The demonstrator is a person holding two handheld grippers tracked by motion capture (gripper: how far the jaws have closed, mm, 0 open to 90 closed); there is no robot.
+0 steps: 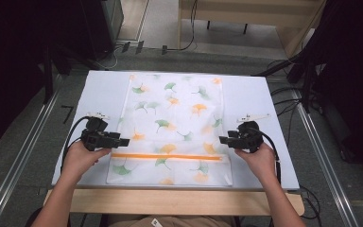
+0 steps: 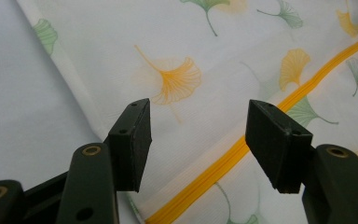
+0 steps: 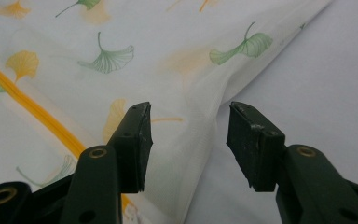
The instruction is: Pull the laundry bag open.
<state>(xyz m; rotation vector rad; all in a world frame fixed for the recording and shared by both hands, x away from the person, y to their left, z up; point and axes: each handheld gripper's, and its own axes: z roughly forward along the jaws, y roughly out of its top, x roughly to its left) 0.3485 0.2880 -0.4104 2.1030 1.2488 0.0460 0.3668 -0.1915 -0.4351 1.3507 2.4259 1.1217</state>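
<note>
We see a white mesh bag printed with green and orange ginkgo leaves [image 1: 172, 127] lying flat on the pale blue-white sheet [image 1: 250, 94] that covers the wooden table [image 1: 179, 201], its long sides running away from the person. An orange zipper stripe [image 1: 168, 156] crosses the bag near the end closest to the person

Our left gripper [image 1: 122, 142] sits at the bag's left edge, level with a spot just beyond the zipper stripe, held in the person's left hand [image 1: 78, 158]. In the left gripper view its black jaws stand wide apart above the fabric, with nothing pinched between them, and the zipper stripe [image 2: 242, 149] runs slantwise under the gap

Our right gripper [image 1: 223, 140] sits at the bag's right edge, opposite the left one, in the right hand [image 1: 260, 161]. In the right gripper view its jaws are also well parted, with the bag's edge [image 3: 214, 112] lying below the gap, free of both pads
</note>
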